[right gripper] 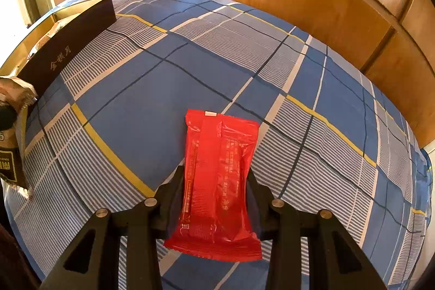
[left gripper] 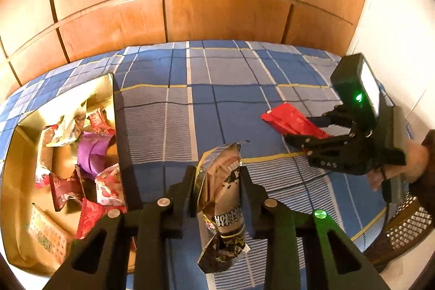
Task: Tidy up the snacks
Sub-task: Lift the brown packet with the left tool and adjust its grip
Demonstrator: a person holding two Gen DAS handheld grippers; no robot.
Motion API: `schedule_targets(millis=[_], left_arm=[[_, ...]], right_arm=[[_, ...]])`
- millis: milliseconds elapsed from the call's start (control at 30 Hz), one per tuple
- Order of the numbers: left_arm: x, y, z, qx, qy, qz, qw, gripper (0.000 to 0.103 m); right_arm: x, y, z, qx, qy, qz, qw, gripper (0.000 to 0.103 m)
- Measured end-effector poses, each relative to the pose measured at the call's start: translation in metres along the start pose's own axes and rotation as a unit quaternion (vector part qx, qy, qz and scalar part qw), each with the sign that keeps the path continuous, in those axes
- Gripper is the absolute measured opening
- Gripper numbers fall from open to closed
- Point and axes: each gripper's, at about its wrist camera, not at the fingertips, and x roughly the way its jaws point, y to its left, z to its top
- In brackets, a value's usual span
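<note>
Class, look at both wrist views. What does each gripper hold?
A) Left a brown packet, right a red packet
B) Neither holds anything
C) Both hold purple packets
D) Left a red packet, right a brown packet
A: the left gripper has its fingers pressed on the brown packet, and the right gripper clamps the red packet above the checked cloth.

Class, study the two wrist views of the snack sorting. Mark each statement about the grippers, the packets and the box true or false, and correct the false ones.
1. The left gripper holds a brown packet. True.
2. The right gripper is empty. False: its jaws are shut on a red packet.
3. The box holds several snacks. True.
4. The cloth is plain green. False: it is blue plaid.
5. The box sits to the right of the brown packet in the left wrist view. False: to its left.
</note>
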Motion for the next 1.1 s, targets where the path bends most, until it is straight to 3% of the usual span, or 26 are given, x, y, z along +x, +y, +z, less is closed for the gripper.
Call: schedule_targets(millis=[300, 367, 467, 533, 567, 767, 900, 1033, 1100], left_arm=[[0.003, -0.007, 0.005, 0.006, -0.001, -0.008, 0.9999, 0.03], [0.01, -0.013, 0.007, 0.013, 0.0, -0.026, 0.9996, 0.03], [0.031, -0.015, 0.008, 0.012, 0.034, -0.072, 0.9968, 0.033], [0.041, -0.013, 0.005, 0.007, 0.054, -0.088, 0.9946, 0.04], [0.043, -0.012, 0.003, 0.011, 0.057, -0.087, 0.9945, 0.049], [0.04, -0.012, -0.005, 0.034, 0.07, -0.094, 0.9925, 0.061], [0.039, -0.022, -0.008, 0.071, 0.084, -0.088, 0.99, 0.064], [0.044, -0.042, -0.015, 0.151, 0.108, -0.07, 0.9801, 0.064], [0.049, -0.046, -0.015, 0.163, 0.114, -0.057, 0.9784, 0.064]], right_arm=[[0.0, 0.0, 0.0, -0.003, -0.001, -0.003, 1.0, 0.041], [0.0, 0.0, 0.0, -0.002, -0.001, -0.003, 1.0, 0.041], [0.001, -0.001, 0.001, 0.0, 0.001, -0.002, 1.0, 0.041], [0.001, -0.002, 0.001, 0.001, 0.003, -0.001, 1.0, 0.041], [0.001, -0.002, 0.002, 0.002, 0.005, 0.0, 1.0, 0.042], [0.004, -0.003, 0.006, 0.005, 0.014, 0.0, 1.0, 0.043], [0.005, -0.002, 0.007, 0.006, 0.017, -0.001, 1.0, 0.043], [0.005, -0.002, 0.007, 0.005, 0.02, -0.003, 1.0, 0.043], [0.005, -0.001, 0.007, 0.005, 0.02, -0.004, 1.0, 0.043]])
